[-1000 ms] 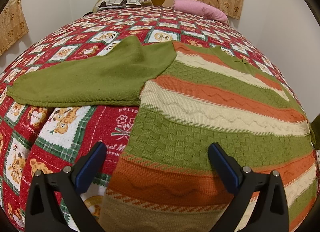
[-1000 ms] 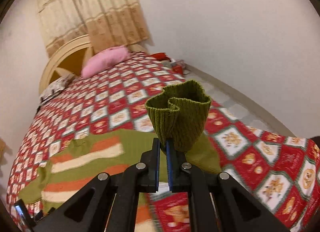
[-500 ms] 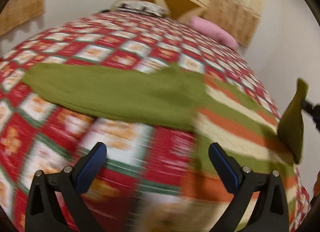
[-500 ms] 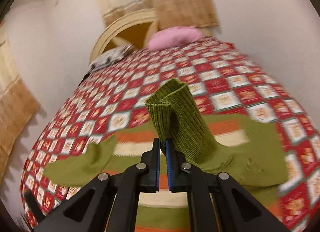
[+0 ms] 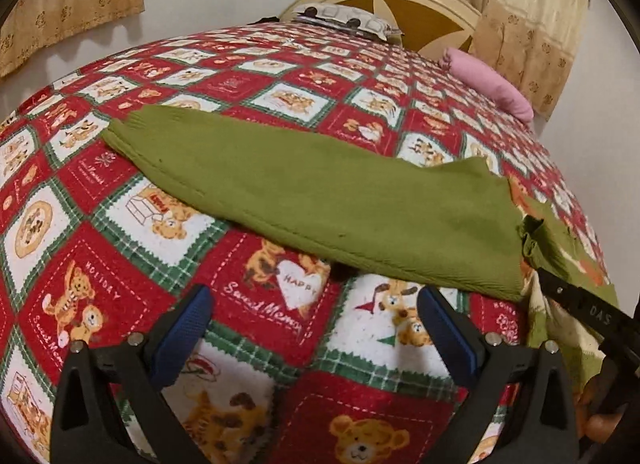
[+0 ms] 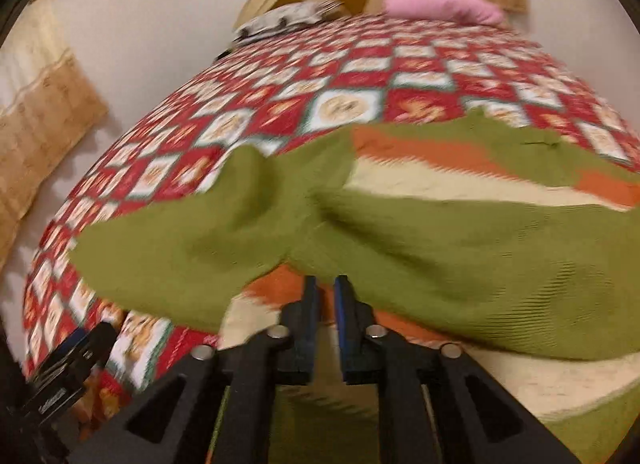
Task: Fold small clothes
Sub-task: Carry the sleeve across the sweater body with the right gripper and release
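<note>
Left wrist view shows the left tool (image 5: pixel 312 316) with its jaws spread wide and nothing between them, hovering over the bed (image 5: pixel 100 296) at the bottom of the frame. The sweater's left sleeve (image 5: pixel 288 184) lies flat across the centre of that frame, cuff toward the upper left.

Right wrist view is blurred. It shows the right tool (image 6: pixel 327 292) at lower centre with its jaws parted by a narrow gap; whether any knit remains between them cannot be told. The right sleeve (image 6: pixel 420 240) lies draped across the striped body of the sweater (image 6: pixel 460 180), which occupies the centre and right of the frame.

Judged from this layout, you are at the sleeve-folding step: one sleeve is laid inward, the other is not yet folded.

For the next move, bring the left tool to the outstretched sleeve near its cuff. Pinch one edge of the knit only, not the bedcover beneath. Carry it inward over the body.
</note>
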`<state>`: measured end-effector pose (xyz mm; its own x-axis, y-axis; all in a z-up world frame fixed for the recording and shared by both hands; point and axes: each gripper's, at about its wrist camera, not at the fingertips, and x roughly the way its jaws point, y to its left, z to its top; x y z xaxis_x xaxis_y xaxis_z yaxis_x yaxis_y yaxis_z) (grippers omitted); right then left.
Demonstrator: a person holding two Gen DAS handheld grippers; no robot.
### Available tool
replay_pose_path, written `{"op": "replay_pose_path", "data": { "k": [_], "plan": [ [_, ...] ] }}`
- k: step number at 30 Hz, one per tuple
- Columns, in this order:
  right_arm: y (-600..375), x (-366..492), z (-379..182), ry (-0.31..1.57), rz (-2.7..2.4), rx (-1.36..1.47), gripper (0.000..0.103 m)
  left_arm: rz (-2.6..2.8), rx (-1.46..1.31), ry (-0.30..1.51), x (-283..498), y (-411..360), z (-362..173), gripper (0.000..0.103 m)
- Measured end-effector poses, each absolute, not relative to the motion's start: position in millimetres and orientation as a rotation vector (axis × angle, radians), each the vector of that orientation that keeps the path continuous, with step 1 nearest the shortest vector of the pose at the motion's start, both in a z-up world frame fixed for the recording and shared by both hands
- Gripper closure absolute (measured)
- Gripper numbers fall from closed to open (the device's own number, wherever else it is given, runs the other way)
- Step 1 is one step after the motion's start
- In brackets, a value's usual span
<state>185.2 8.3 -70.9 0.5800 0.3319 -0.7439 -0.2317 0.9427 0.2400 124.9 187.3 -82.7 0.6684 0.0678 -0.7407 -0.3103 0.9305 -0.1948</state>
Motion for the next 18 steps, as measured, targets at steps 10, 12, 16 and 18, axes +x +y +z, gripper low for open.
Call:
{"op": "replay_pose_path", "data": {
  "k": [10, 12, 16, 18],
  "plan": [
    [-113.5, 116.6, -13.6, 0.736, 0.232, 0.22, 0.054, 0.207, -0.328, 0.805, 128.8, 197.7, -82.6, 0.0],
    [-178.6, 104.3, -9.6, 0.723, 0.081, 0.254, 0.054, 0.211, -0.316, 0.809, 129.6, 198.6, -82.0, 0.0],
    [-289.5, 88.6, -17.7, 0.761, -0.135, 0.349, 0.063, 0.205, -0.222, 0.789, 126.9, 182.3, -70.4, 0.0],
    [-314.0, 89.0, -21.3, 0.787, -0.163, 0.36, 0.063, 0.181, -0.186, 0.768, 123.8, 172.0, -60.5, 0.0]
  ]
}}
